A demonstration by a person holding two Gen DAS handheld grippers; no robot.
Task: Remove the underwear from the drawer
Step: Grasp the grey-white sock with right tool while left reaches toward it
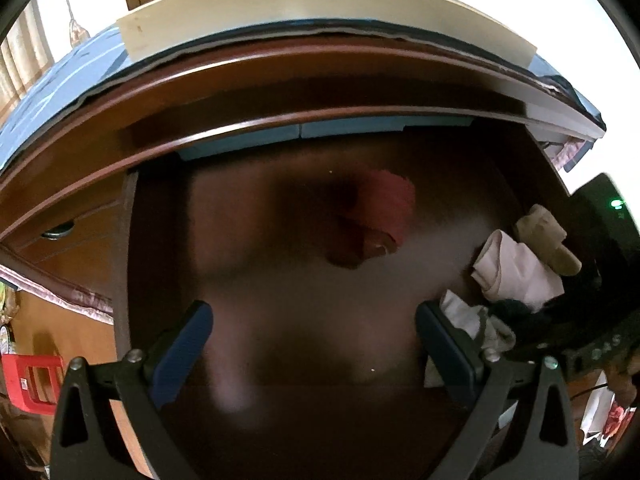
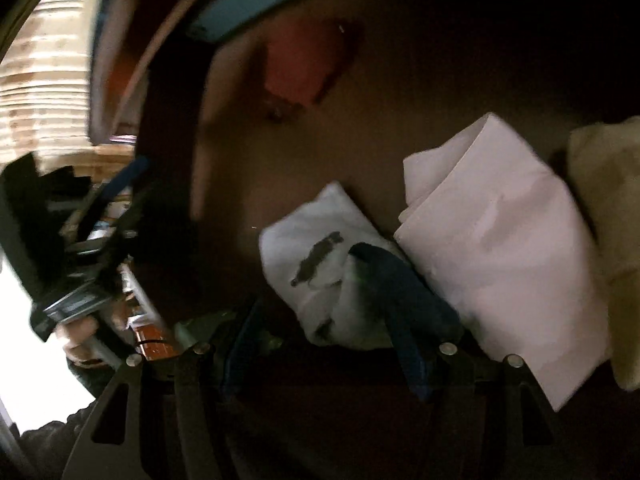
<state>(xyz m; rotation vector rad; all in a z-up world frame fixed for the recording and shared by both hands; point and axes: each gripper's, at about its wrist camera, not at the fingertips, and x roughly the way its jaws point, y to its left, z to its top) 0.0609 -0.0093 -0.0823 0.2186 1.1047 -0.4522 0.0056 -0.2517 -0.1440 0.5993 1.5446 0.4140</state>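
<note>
Underwear [image 2: 320, 256] white, dark smudged print, unreadable; drawer [image 1: 128, 264] open.

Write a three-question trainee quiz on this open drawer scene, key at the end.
1. True or false: the left gripper holds a garment.
2. Which folded item in the drawer lies farthest from the cluster at its side? A) the red garment B) the pale pink garment C) the white garment with dark print
3. Fill in: beside the pale pink garment, on the side away from the white one, lies a ____ coloured piece.

Key: 1 false, its jaws stand open and empty; 2 A; 3 beige.
</note>
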